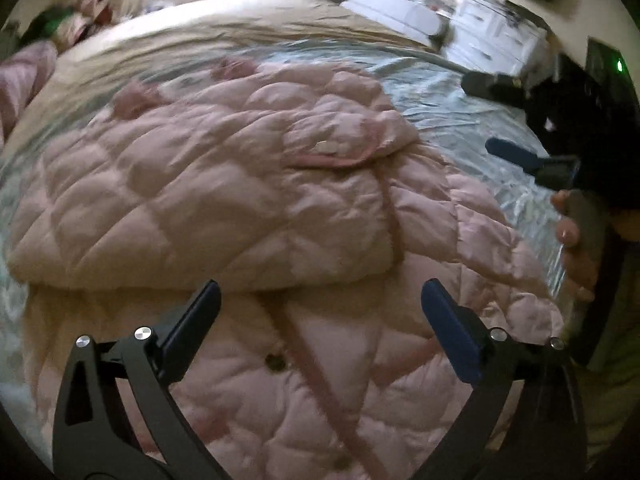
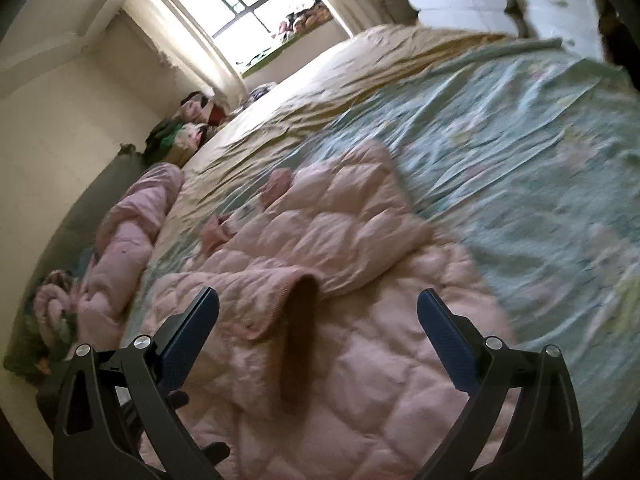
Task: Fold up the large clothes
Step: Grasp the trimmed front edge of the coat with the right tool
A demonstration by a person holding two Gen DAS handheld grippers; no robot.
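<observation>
A pink quilted jacket [image 1: 240,184] lies on the bed, with one part folded over the rest and two darker pink cuffs [image 1: 132,100] at its far edge. My left gripper [image 1: 320,288] hangs just above the jacket's near half, open, with nothing between its fingers. My right gripper [image 1: 486,116] shows at the right edge of the left wrist view, held by a person's hand [image 1: 576,240], open over the sheet beside the jacket. In the right wrist view the right gripper [image 2: 318,296] is open above the jacket [image 2: 360,340], close to a raised fold with a dark hollow [image 2: 300,320].
The bed carries a pale green floral sheet [image 2: 520,160] and a beige cover [image 1: 200,28] farther back. Other pink clothes [image 2: 128,240] lie bunched along the bed's left side. A window [image 2: 240,0] and white furniture [image 1: 400,12] stand beyond the bed.
</observation>
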